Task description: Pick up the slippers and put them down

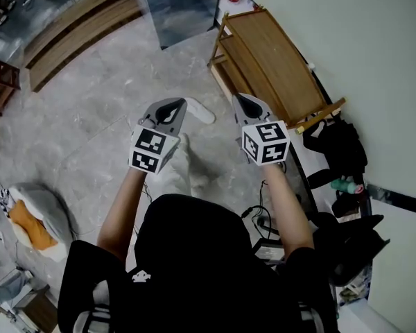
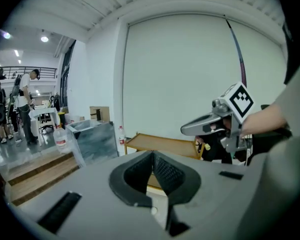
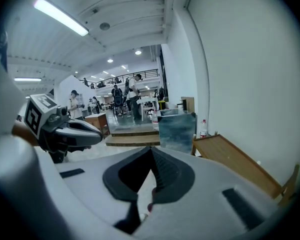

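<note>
Two white slippers lie on the grey marble floor below my raised grippers: one [image 1: 200,110] shows past the left gripper's tip, the other [image 1: 183,164] lies nearer me, partly hidden by the marker cube. My left gripper [image 1: 172,107] is held well above them, its jaws meeting with nothing between them [image 2: 152,155]. My right gripper [image 1: 247,103] hangs beside it at about the same height, also shut and empty [image 3: 151,152]. Each gripper view shows the other gripper: the right gripper [image 2: 210,124] and the left gripper [image 3: 65,129]. Neither gripper view shows the slippers.
A low wooden rack [image 1: 277,68] stands against the white wall on the right, black bags [image 1: 340,151] beside it. Wooden steps [image 1: 76,26] and a grey panel [image 1: 184,5] are ahead. A white and orange cushion [image 1: 31,220] lies at the left. People stand far off [image 3: 115,96].
</note>
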